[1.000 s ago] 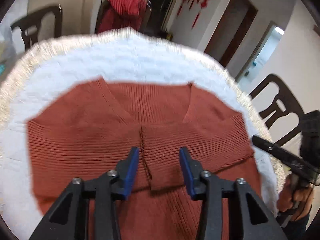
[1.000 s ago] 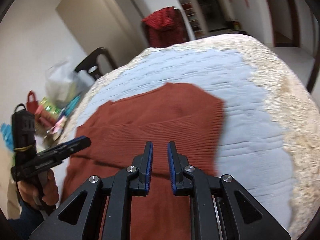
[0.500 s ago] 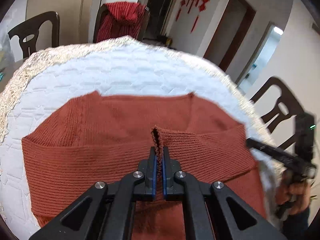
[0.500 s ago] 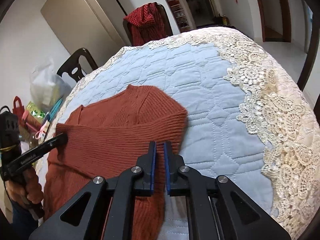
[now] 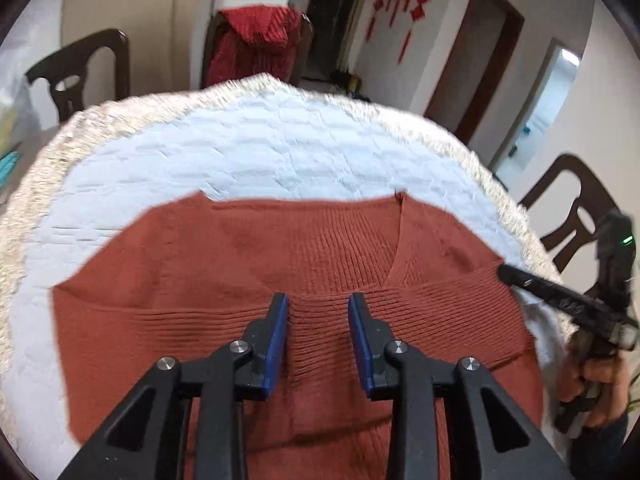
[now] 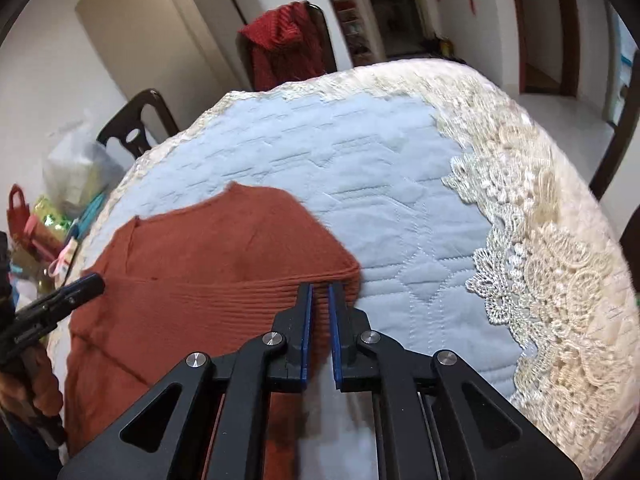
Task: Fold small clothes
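no readable text, labels or numbers anywhere in view

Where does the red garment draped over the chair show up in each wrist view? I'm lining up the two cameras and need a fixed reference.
Left wrist: the red garment hangs on a chair back at top, left of centre, beyond the table's far edge.
Right wrist: the red garment sits at top, a bit left of centre, also past the far edge.
Shared landmark: the rust sweater lying on the quilted tablecloth.

The sweater [image 5: 304, 264] lies on the table [image 5: 248, 152], a draped chair [image 5: 256, 44] behind, another chair [image 5: 576, 208] to the right.
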Demonstrator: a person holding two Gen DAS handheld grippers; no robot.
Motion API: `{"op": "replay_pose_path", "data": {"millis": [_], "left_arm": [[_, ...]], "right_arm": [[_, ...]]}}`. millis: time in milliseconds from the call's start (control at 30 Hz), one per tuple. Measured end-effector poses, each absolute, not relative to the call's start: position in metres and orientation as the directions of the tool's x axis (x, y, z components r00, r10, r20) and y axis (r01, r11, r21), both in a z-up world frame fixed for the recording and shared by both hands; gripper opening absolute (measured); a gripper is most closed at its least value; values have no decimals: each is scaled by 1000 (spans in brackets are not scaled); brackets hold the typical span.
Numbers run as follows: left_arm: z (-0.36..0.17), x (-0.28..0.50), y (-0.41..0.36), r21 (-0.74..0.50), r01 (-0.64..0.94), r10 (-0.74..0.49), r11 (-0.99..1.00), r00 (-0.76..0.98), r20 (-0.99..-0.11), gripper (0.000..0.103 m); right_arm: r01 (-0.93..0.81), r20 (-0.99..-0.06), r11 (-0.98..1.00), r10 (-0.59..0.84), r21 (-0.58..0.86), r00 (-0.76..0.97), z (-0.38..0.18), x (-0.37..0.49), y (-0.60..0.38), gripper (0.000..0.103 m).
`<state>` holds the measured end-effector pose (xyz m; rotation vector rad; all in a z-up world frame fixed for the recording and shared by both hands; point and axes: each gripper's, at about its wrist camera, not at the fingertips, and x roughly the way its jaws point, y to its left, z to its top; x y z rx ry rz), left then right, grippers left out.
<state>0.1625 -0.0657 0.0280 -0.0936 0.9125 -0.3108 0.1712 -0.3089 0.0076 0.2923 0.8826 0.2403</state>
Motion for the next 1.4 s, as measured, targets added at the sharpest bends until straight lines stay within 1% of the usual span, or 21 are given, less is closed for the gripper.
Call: {"op": "replay_pose_path", "data": {"millis": [33,67,133,233,300,367,433,500,600,700,767,867,933,967,1133,1200,1300,1400], "left_arm": [[22,164,-66,-201,221,-293,954,560,-775,33],[21,162,-67,-195,228,-293,954,570,-768,33],[25,151,-63,-192,246,-302,950,570,-764,33],[28,128,-53,-251,274,-366,928,552,-749,33],[20,116,-52,-232,281,-354,931,546,-759,33],[17,110,-54,-208,295,-347,933,570,-745,33],[22,107,-52,-215,280,-342,936,566,-750,33],[36,100,-47,-212,287,-347,934,598,-723,33],[48,101,-34,-202,272,-333,941,639,-694,33],[51,116,-29,-207,225,-305,952,644,-702,33],[52,122,-34,-224,237,-325,945,644,-693,33],[40,132,-44,-216,241,-321,946,618,-718,33],[25,134,-46,-217,237,-317,947,568,-760,33],[22,128,-43,-214,248,-321,945,566,-759,33],[22,97,-28,-196,272,-324,942,590,-739,33],[25,95,-25,-195,257,-314,947,595,-740,33],[36,84,-15,-173,239,-289,956,639,-713,33],[41,82,11,-179,182,-255,967,669,-698,33]], "right_arm": [[-73,-718,927,333,369,611,8,169,-312,8],[-59,-722,928,325,368,612,11,164,-314,8],[-79,-711,931,326,357,623,19,149,-314,8],[-122,-701,922,361,368,616,23,122,-311,8],[-144,-714,924,366,353,597,17,111,-306,8],[-159,-734,931,357,328,577,6,108,-299,8],[-151,-732,935,346,321,586,5,109,-300,9],[-122,-737,941,325,317,593,12,108,-302,9],[-149,-712,947,314,286,628,29,100,-297,9],[-165,-702,947,316,275,639,34,106,-290,9],[-161,-706,948,312,274,636,32,116,-285,9],[-183,-701,942,333,283,630,26,129,-277,9],[-160,-741,951,306,263,597,12,138,-273,9],[-155,-740,948,315,279,595,10,137,-274,9],[-195,-726,943,332,270,603,19,105,-277,10],[-188,-748,948,319,258,582,11,104,-278,10],[-168,-737,946,321,276,596,14,97,-282,10],[-171,-722,946,320,274,613,24,91,-282,10]]}}
